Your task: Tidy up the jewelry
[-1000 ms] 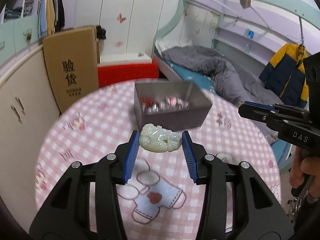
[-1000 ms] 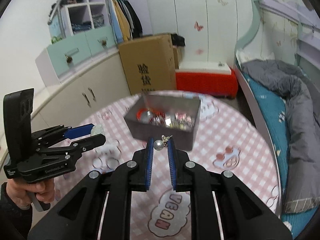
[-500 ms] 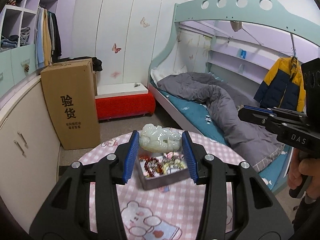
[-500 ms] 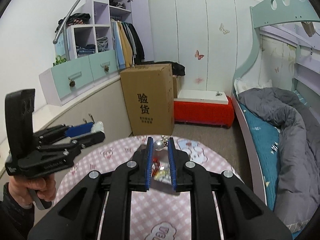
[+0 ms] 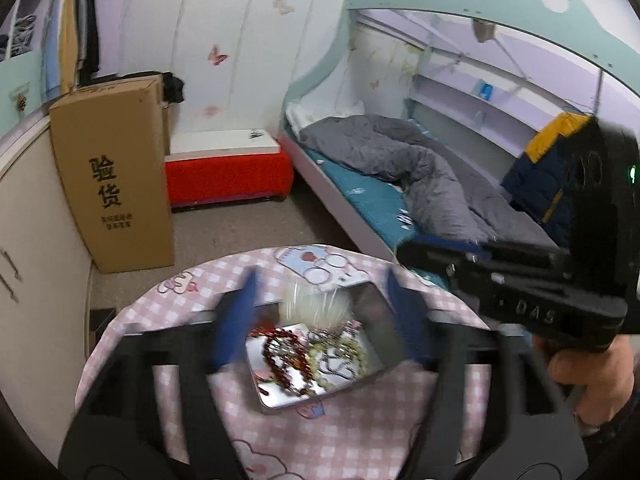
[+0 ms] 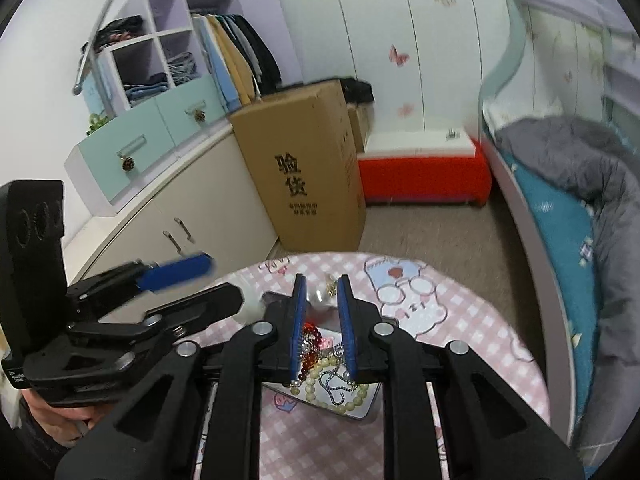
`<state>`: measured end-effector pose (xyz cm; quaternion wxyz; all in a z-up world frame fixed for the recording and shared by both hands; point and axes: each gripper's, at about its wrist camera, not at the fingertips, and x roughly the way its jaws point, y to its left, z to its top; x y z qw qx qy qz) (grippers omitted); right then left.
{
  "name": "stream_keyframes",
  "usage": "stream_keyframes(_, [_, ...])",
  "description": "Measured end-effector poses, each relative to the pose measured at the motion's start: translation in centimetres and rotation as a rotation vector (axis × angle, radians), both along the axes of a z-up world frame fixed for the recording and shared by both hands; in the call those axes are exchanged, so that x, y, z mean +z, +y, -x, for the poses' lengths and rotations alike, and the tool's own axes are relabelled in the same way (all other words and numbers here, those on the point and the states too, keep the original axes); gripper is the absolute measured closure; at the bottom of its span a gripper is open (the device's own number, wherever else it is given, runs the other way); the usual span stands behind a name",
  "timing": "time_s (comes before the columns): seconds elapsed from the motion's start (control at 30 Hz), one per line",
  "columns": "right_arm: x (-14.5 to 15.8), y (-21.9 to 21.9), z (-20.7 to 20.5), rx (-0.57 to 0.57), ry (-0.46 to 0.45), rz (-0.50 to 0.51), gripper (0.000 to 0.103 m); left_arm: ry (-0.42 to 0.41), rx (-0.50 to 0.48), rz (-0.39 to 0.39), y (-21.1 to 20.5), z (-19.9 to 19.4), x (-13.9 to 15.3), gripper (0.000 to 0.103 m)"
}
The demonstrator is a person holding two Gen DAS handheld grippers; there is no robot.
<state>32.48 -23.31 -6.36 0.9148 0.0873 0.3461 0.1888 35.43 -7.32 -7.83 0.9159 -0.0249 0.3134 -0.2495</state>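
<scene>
- In the left wrist view the left gripper (image 5: 320, 320) stands wide, its blue pads smeared by motion blur on either side of the tin (image 5: 316, 354).
- A pale streaked blur, the jade (image 5: 316, 304), sits between the pads just above the tin's far wall; whether anything touches it cannot be told.
- The tin lies on the pink checked table (image 5: 168, 364) and holds red beads (image 5: 282, 354) and tangled chains (image 5: 340, 350).
- The right gripper (image 5: 404, 256) comes in from the right above the table's far edge.
- In the right wrist view the left gripper (image 6: 216, 280) enters from the left, spread apart.
- The right gripper (image 6: 320, 296) is narrow, with a small blurred earring (image 6: 329, 290) between its pads near the tips, above the tin (image 6: 360, 408).
- Cream beads (image 6: 320, 376) and a chain (image 6: 336, 384) lie in the tin below.
</scene>
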Motion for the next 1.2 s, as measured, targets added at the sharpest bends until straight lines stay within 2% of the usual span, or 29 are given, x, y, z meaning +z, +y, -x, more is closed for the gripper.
stream_keyframes(0.03, [-0.1, -0.2, -0.1, -0.008, 0.006, -0.014, 0.065, -0.009, 0.032, -0.004, 0.3, -0.1, 0.1, 0.017])
stream_keyframes(0.07, [-0.2, -0.6, 0.1, -0.029, 0.007, -0.021, 0.031, -0.019, 0.058, 0.004, 0.8, -0.1, 0.2, 0.015])
stream_keyframes(0.1, [-0.2, -0.8, 0.3, -0.050, -0.003, -0.014, 0.015, -0.019, 0.065, 0.018, 1.3, -0.1, 0.3, 0.012])
stream_keyframes(0.17, [0.1, -1.4, 1.1, -0.080, -0.025, -0.019, 0.008, -0.024, 0.100, 0.026, 2.1, 0.1, 0.6, 0.011])
stream_keyframes(0.53, [3.4, -1.9, 4.3, -0.149, -0.076, -0.027, 0.008, -0.128, 0.202, -0.033, 4.4, 6.1, 3.8, 0.009])
stream_keyframes(0.9, [7.0, -0.1, 12.9, -0.184, -0.181, 0.041, 0.008, -0.259, 0.266, -0.091, 4.8, 15.0, 6.6, 0.007])
stream_keyframes(1.03, [7.7, 0.8, 16.4, -0.204, -0.217, 0.088, 0.008, -0.303, 0.312, -0.103, 5.2, 18.6, 7.4, 0.006])
stream_keyframes(1.2, [8.1, 1.4, 20.6, -0.239, -0.270, 0.098, 0.008, -0.349, 0.362, -0.121, 5.4, 23.0, 8.2, 0.006])
